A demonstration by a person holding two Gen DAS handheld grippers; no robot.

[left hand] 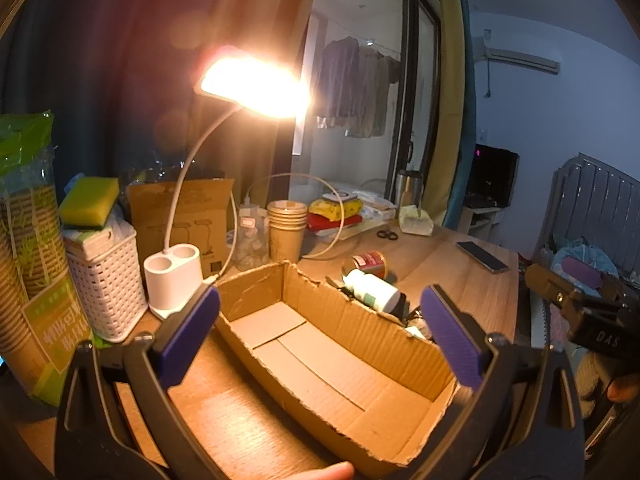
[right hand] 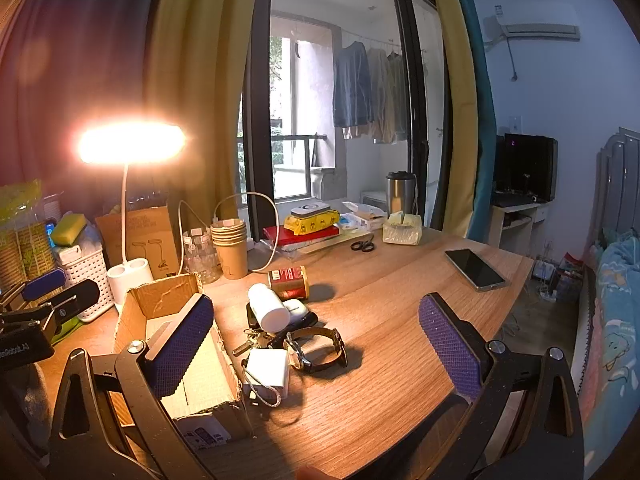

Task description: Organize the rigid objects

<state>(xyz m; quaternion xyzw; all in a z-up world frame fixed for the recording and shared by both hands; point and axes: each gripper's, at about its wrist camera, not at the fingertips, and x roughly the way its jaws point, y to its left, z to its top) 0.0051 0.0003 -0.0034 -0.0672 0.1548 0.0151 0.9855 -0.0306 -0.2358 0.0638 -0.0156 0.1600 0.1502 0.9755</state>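
Note:
An empty open cardboard box [left hand: 340, 344] lies on the wooden desk; it also shows in the right wrist view [right hand: 168, 304]. My left gripper [left hand: 320, 332] is open and empty, hovering over the box. Beside the box lies a pile: a white bottle [right hand: 269, 307] on its side, a red can [right hand: 289, 280], a white earbud case [right hand: 296, 309], keys [right hand: 252, 341], a wristwatch [right hand: 320, 350] and a white charger [right hand: 267, 372]. My right gripper [right hand: 316, 352] is open and empty, above the pile. The bottle [left hand: 374, 289] and the can [left hand: 370, 262] show past the box wall.
A lit desk lamp [right hand: 130, 268] stands behind the box, next to a white basket [left hand: 106, 280] and stacked paper cups [right hand: 232, 248]. Scissors [right hand: 363, 245], a phone [right hand: 475, 269], books [right hand: 308, 232] and a steel mug [right hand: 400, 192] lie farther back. The desk edge runs at right.

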